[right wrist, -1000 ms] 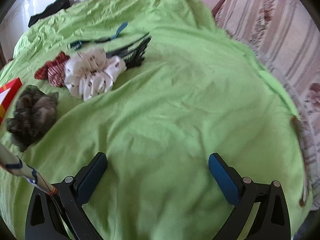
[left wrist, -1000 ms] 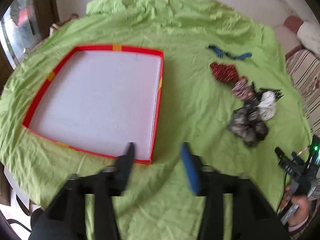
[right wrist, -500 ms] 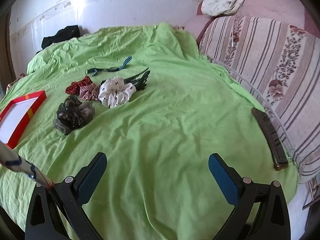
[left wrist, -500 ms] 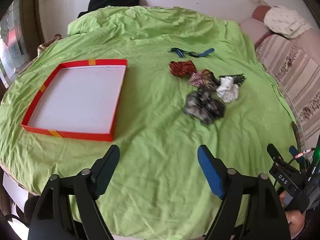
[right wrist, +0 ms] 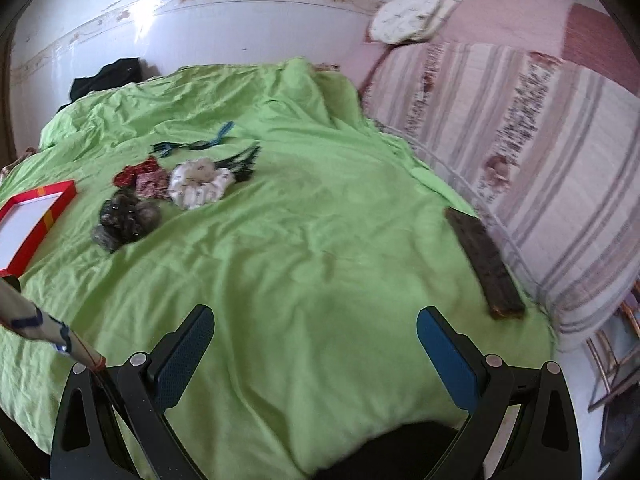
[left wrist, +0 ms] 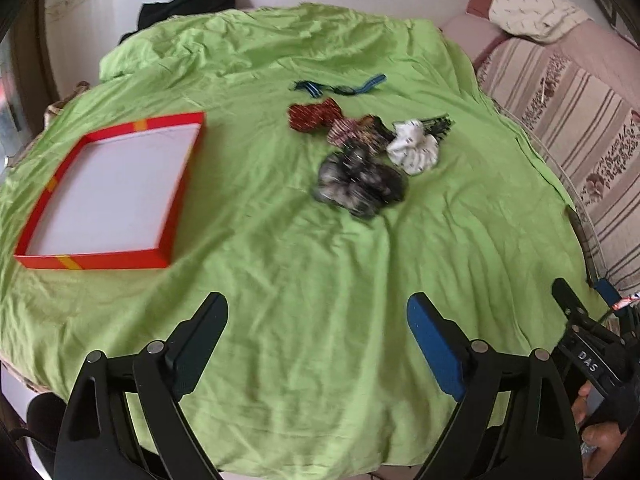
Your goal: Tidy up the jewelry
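Note:
A shallow red box (left wrist: 100, 184) with a white inside lies empty on the green cloth at the left; its corner shows in the right wrist view (right wrist: 36, 212). A cluster of hair accessories lies right of it: a grey-black scrunchie (left wrist: 358, 182) (right wrist: 126, 218), a white scrunchie (left wrist: 414, 146) (right wrist: 198, 188), a red one (left wrist: 314, 114), a patterned one (left wrist: 354, 130), a blue band (left wrist: 340, 86) and dark clips (left wrist: 438, 124). My left gripper (left wrist: 318, 320) is open and empty, held back near the table's front. My right gripper (right wrist: 316, 334) is open and empty, right of the cluster.
A round table under a wrinkled green cloth (left wrist: 320, 248). A dark flat bar (right wrist: 484, 260) lies near the right edge. A striped sofa (right wrist: 540, 140) stands to the right, a wall and dark cloth (left wrist: 188, 2) behind. The right hand-held gripper body (left wrist: 592, 360) shows at lower right.
Both grippers have pulled back and up from the table, so more of it shows. My left gripper swung from the red box's corner toward the table's middle and its fingers opened wider.

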The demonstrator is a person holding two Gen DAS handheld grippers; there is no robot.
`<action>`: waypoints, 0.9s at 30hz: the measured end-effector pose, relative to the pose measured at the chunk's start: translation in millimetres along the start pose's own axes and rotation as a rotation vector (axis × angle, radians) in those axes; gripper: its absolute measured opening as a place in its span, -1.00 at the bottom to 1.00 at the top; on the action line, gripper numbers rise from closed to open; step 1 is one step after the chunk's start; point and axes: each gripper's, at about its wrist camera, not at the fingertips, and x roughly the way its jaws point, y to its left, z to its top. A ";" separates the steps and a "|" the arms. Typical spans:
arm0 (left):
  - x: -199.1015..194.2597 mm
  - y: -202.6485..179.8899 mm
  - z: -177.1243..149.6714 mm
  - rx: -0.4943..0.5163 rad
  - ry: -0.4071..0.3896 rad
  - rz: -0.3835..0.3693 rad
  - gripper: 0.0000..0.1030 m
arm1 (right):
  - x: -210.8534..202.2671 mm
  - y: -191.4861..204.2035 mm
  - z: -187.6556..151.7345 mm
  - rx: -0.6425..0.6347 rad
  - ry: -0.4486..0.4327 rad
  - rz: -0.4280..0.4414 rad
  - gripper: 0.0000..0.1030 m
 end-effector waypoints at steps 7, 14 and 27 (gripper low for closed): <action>11.7 -20.2 0.7 0.027 0.011 0.021 0.75 | 4.0 -34.3 -15.9 0.059 0.029 -0.055 0.99; 13.7 -29.4 5.5 0.042 0.000 0.037 0.75 | 12.5 -49.7 -19.8 0.138 0.058 0.004 0.99; 40.4 -24.6 1.5 0.023 0.078 0.013 0.75 | 21.2 -51.1 -23.4 0.163 0.096 0.017 0.99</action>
